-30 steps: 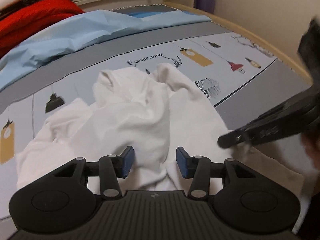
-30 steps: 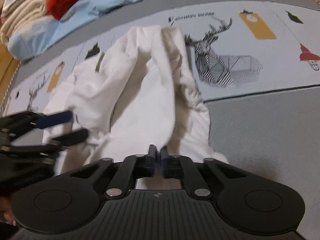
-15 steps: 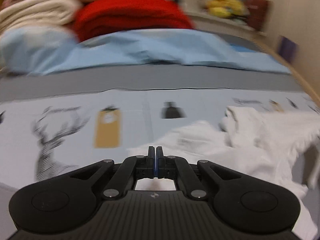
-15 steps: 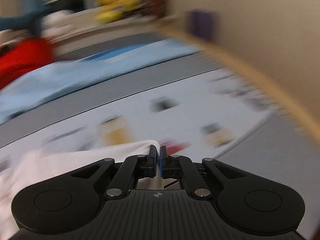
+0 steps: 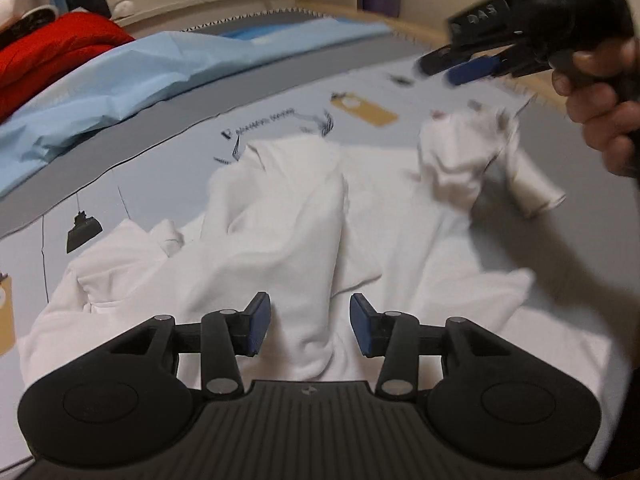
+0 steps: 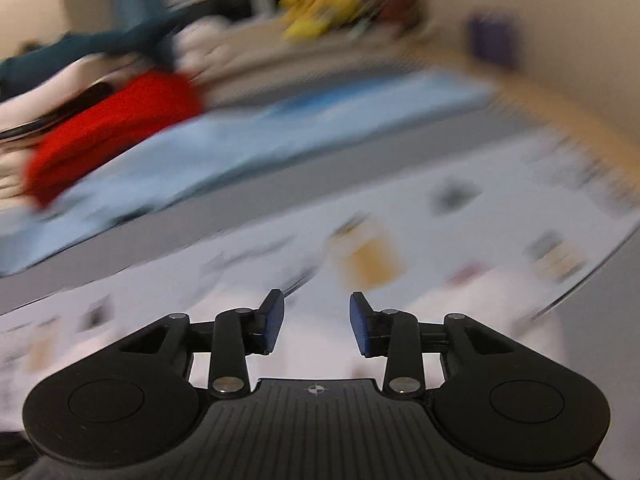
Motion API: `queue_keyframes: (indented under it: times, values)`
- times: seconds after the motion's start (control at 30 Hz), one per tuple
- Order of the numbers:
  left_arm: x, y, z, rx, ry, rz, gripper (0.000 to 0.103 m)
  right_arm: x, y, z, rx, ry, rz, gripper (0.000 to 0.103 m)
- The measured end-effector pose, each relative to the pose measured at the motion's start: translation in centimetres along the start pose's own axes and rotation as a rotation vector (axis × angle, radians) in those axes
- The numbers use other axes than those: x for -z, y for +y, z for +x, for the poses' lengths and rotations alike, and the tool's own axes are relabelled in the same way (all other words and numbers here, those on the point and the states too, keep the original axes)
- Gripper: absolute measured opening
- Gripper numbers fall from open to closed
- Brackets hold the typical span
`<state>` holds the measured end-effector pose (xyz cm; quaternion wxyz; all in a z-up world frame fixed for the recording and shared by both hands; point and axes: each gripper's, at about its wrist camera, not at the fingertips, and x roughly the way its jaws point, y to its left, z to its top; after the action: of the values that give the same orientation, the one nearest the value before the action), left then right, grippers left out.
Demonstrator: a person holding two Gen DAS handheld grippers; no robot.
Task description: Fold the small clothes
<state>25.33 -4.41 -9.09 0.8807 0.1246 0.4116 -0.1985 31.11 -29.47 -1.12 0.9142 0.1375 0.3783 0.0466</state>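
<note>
White garment [image 5: 288, 232] lies crumpled on the printed bed sheet [image 5: 168, 160]; left tool [image 5: 306, 330] just parted above a fold, gripping nothing; right tool [image 6: 316, 328] just parted, empty, lifted clear.

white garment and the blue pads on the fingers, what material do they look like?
White garment: soft matte knit, likely cotton jersey; it drapes in rounded folds, with a stitched hem at one opening. Blue pads on the left gripper fingers: smooth, slightly satin, probably rubber or soft plastic; the look leaves it open.
</note>
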Motion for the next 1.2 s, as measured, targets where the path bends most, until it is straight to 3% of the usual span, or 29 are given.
queue_keyframes:
  times: [0.03, 0.07, 0.17, 0.27, 0.37, 0.4, 0.47, 0.5, 0.53, 0.57, 0.6, 0.67, 0.7, 0.73, 0.77, 0.87, 0.97, 1.03, 1.1, 1.17, 1.2]
  values:
    - [0.1, 0.2, 0.6, -0.033, 0.006, 0.015, 0.031, 0.9, 0.6, 1.4, -0.047, 0.072, -0.010, 0.040]
    - [0.2, 0.6, 1.0, -0.055, 0.016, 0.018, 0.003, 1.8, 1.1, 2.6, -0.054, 0.120, -0.032, 0.040]
    - [0.0, 4.1, -0.2, -0.093, 0.037, -0.060, 0.004, 4.4, 1.7, 5.9, -0.006, 0.232, -0.122, 0.040]
    - [-0.1, 10.1, -4.6, -0.151, -0.017, -0.164, 0.004, 6.6, 1.6, 8.1, 0.042, 0.351, -0.187, 0.039]
    - [2.0, 18.8, -9.5, -0.277, -0.046, -0.299, 0.004, 8.0, 2.6, 8.5, 0.068, 0.365, -0.277, 0.039]
    - [3.3, 22.0, -10.9, -0.346, -0.033, -0.359, 0.004, 7.9, 2.8, 8.4, 0.073, 0.371, -0.282, 0.039]
    - [7.4, 29.6, -13.4, -0.609, 0.086, -0.542, 0.004, 7.7, 2.7, 8.4, 0.077, 0.377, -0.262, 0.039]
    - [9.6, 32.5, -14.4, -0.782, 0.160, -0.609, 0.005, 7.7, 2.8, 8.5, 0.078, 0.379, -0.263, 0.039]
    - [11.5, 34.7, -15.3, -0.989, 0.244, -0.628, 0.005, 7.6, 2.8, 8.6, 0.081, 0.380, -0.266, 0.039]
    - [12.9, 36.0, -16.1, -1.150, 0.301, -0.619, 0.005, 7.6, 2.9, 8.6, 0.086, 0.382, -0.266, 0.039]
    - [13.6, 36.7, -17.1, -1.194, 0.292, -0.638, 0.005, 7.5, 3.0, 8.6, 0.093, 0.386, -0.263, 0.039]
    - [13.4, 36.7, -18.5, -1.082, 0.158, -0.735, 0.013, 7.1, 3.0, 9.2, 0.107, 0.393, -0.253, 0.039]
    - [13.0, 36.3, -18.2, -0.991, 0.106, -0.752, 0.019, 7.0, 3.1, 9.4, 0.115, 0.398, -0.245, 0.039]
    - [12.2, 35.5, -17.1, -0.860, 0.066, -0.741, 0.035, 6.7, 3.1, 9.6, 0.123, 0.400, -0.233, 0.039]
    - [11.7, 34.8, -15.8, -0.746, 0.046, -0.717, 0.042, 6.5, 3.2, 9.7, 0.129, 0.396, -0.216, 0.039]
    - [10.6, 31.5, -11.3, -0.503, 0.037, -0.636, 0.042, 5.6, 3.4, 9.4, 0.123, 0.337, -0.167, 0.039]
    - [10.0, 28.9, -7.6, -0.377, 0.041, -0.584, 0.042, 5.0, 3.4, 9.4, 0.112, 0.271, -0.130, 0.040]
    - [9.1, 27.6, -5.9, -0.338, 0.027, -0.574, 0.046, 4.6, 3.3, 9.8, 0.112, 0.233, -0.102, 0.040]
    - [8.5, 27.3, -4.5, -0.322, 0.017, -0.577, 0.053, 4.2, 3.2, 10.4, 0.106, 0.209, -0.079, 0.040]
    - [8.5, 27.3, -3.2, -0.329, -0.005, -0.603, 0.068, 3.9, 3.2, 11.4, 0.096, 0.204, -0.065, 0.041]
    - [8.4, 27.4, -2.6, -0.337, 0.005, -0.610, 0.069, 3.8, 3.3, 11.9, 0.096, 0.203, -0.065, 0.041]
